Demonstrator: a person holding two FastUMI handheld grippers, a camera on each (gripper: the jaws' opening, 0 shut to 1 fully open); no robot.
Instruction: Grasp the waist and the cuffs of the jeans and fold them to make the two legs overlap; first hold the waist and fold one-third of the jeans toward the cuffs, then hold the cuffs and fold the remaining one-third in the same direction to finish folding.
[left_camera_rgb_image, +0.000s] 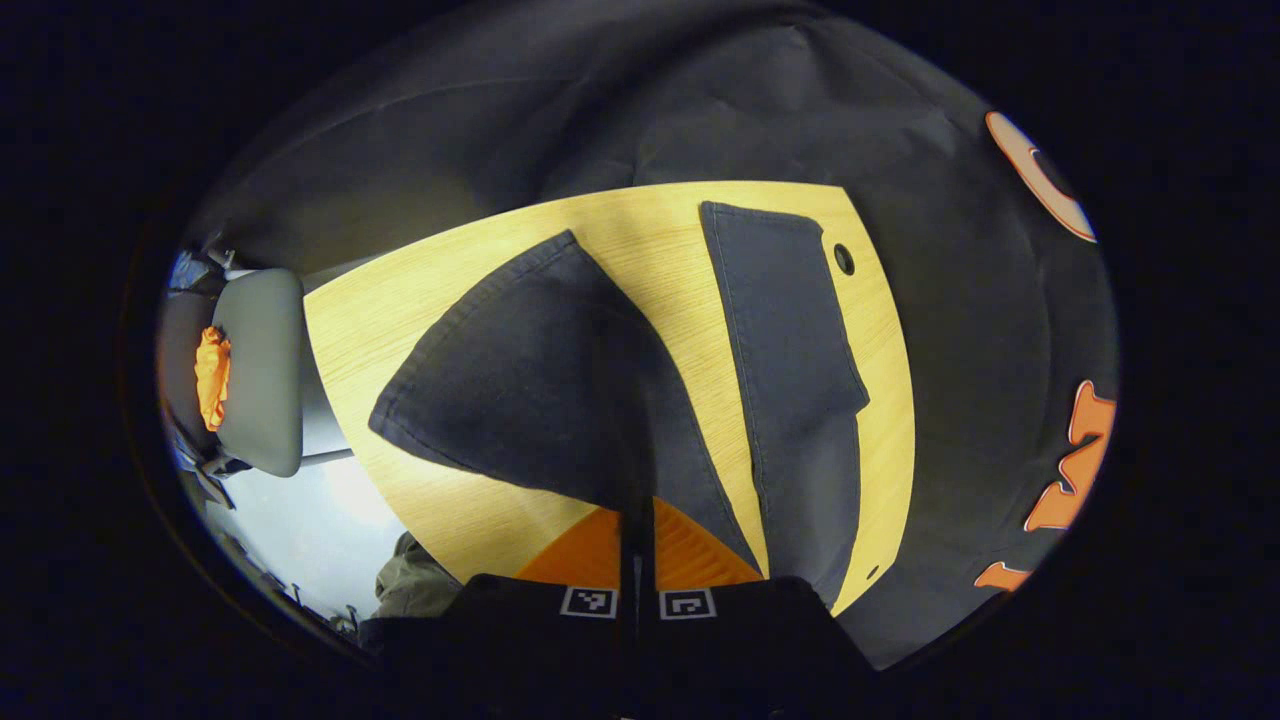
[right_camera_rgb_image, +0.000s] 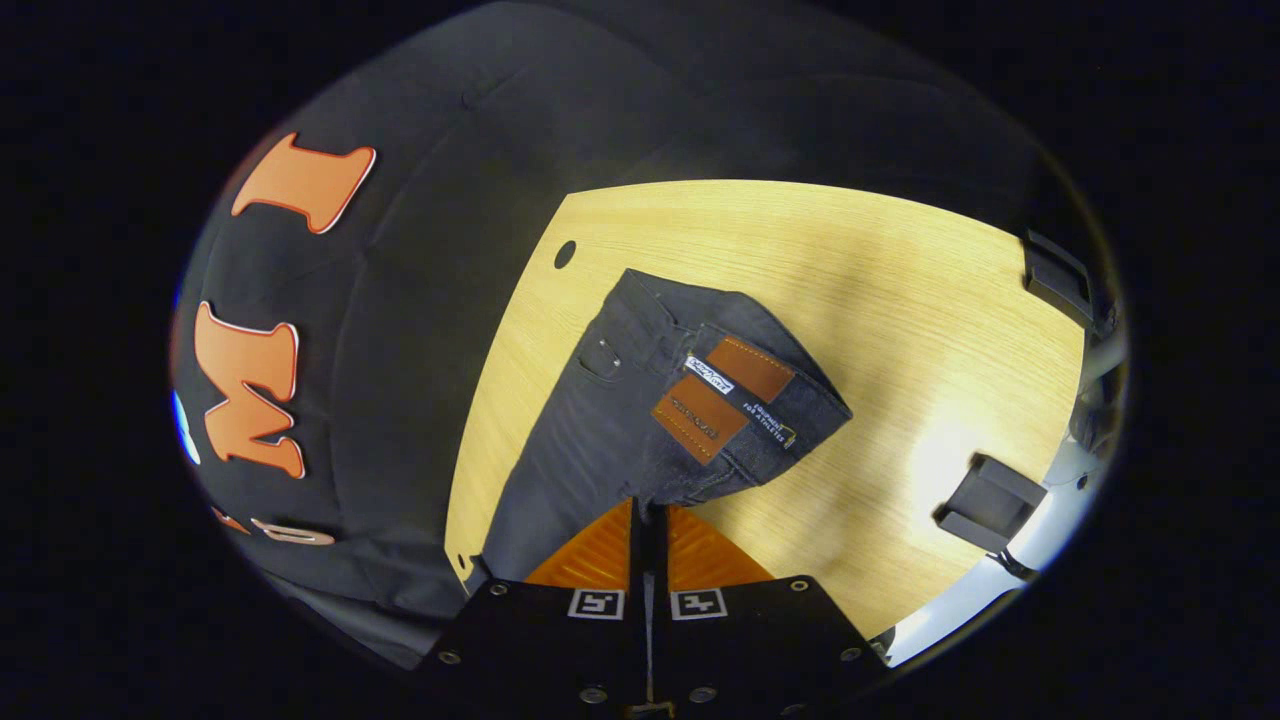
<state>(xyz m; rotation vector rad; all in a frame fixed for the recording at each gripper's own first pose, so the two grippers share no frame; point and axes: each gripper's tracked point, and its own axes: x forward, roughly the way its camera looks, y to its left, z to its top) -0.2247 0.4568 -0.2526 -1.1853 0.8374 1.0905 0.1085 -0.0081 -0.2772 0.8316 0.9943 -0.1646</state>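
Dark jeans lifted at both ends over the wooden worktop, first fold under way.
Left tool is clenched on a cuff, one leg raised, the other lying flat to its right. Right tool is clenched on the waist. Legs do not overlap yet; both thirds remain. One pair, two tools.

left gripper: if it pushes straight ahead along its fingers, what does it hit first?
The jeans: the left gripper is already shut on a lifted leg, which lies straight ahead. Beyond it probably the table, though depth is unclear.
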